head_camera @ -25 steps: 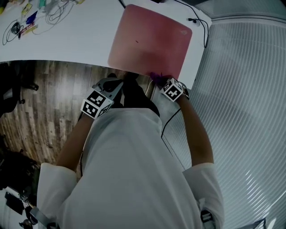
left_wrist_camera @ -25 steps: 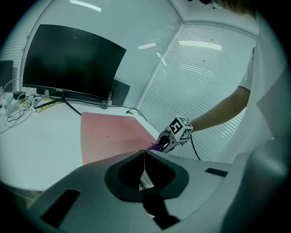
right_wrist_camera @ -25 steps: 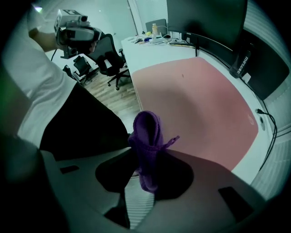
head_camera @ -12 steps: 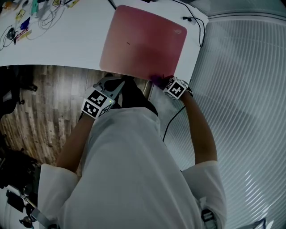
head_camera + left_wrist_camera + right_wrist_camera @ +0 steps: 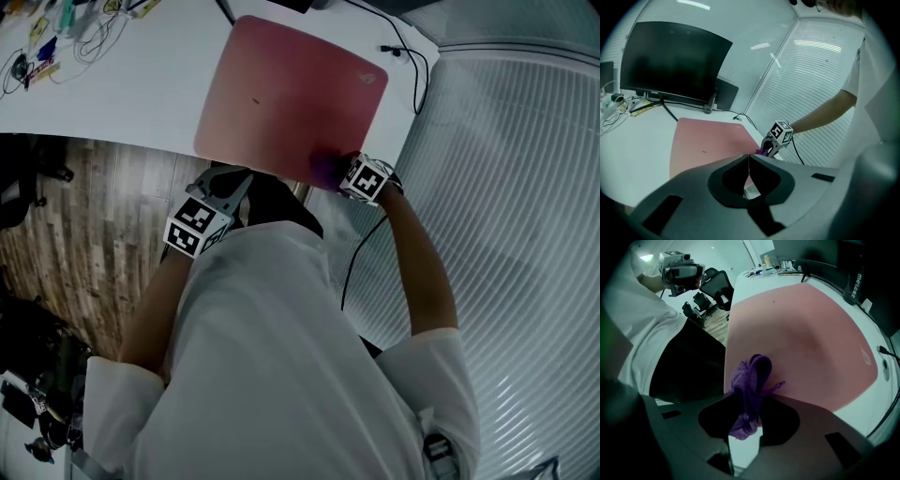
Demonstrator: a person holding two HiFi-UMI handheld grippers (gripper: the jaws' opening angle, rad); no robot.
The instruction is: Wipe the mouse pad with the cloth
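1. The right gripper [image 5: 748,401] has its two jaws squeezed on the purple cloth [image 5: 753,373]. The cloth is bunched up, and a lump of it sticks out past the tips.
2. That lump seems to rest on the near edge of the pink mouse pad [image 5: 806,329], close to the pad's right corner.
3. The cloth looks soft, light and floppy. I think a tight pinch in the middle of the bunch is best, so it does not slip out when rubbed.
4. The pad looks thin, flat and bendy. It might slide on the white desk [image 5: 131,84].
5. The left gripper [image 5: 748,158] has its jaws pressed together with nothing in them. It hangs just off the desk's near edge, not touching the pad.
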